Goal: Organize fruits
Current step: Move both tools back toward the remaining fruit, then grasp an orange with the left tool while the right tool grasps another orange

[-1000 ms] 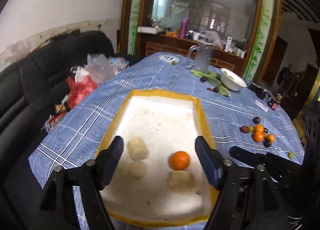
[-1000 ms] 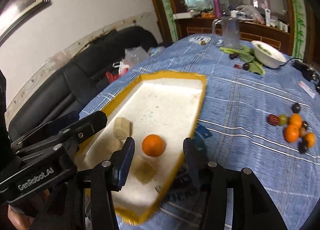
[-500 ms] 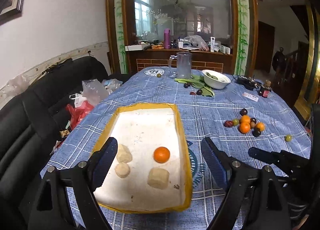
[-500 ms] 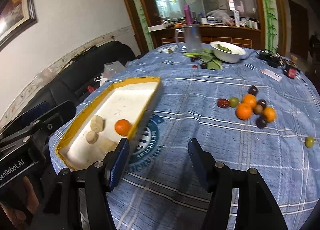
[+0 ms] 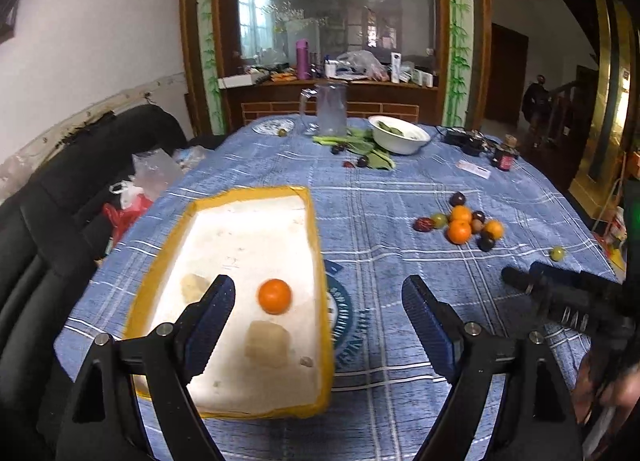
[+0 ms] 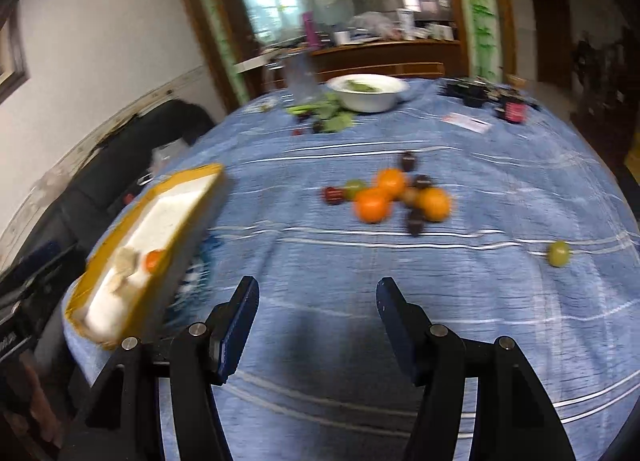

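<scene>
A yellow-rimmed white foam tray (image 5: 188,221) lies on the blue checked tablecloth at the left; it also shows in the right wrist view (image 6: 188,177). One orange (image 5: 274,296) and pale foam blocks (image 5: 267,343) lie in it. A pile of oranges and small dark fruits (image 5: 464,223) sits to the right, also in the right wrist view (image 6: 394,195). A lone green fruit (image 6: 559,253) lies further right. My left gripper (image 5: 318,321) is open and empty over the tray's near right edge. My right gripper (image 6: 316,315) is open and empty, short of the pile.
A white bowl (image 5: 399,134), green leaves, a glass jug (image 5: 330,109) and small items stand at the table's far side. A black sofa (image 5: 60,197) with plastic bags runs along the left. The right gripper's body (image 5: 568,297) shows at right in the left wrist view.
Both grippers pulled back from the tray and swung right. The right gripper left the orange in the tray and now faces the fruit pile; its view is motion-blurred.
</scene>
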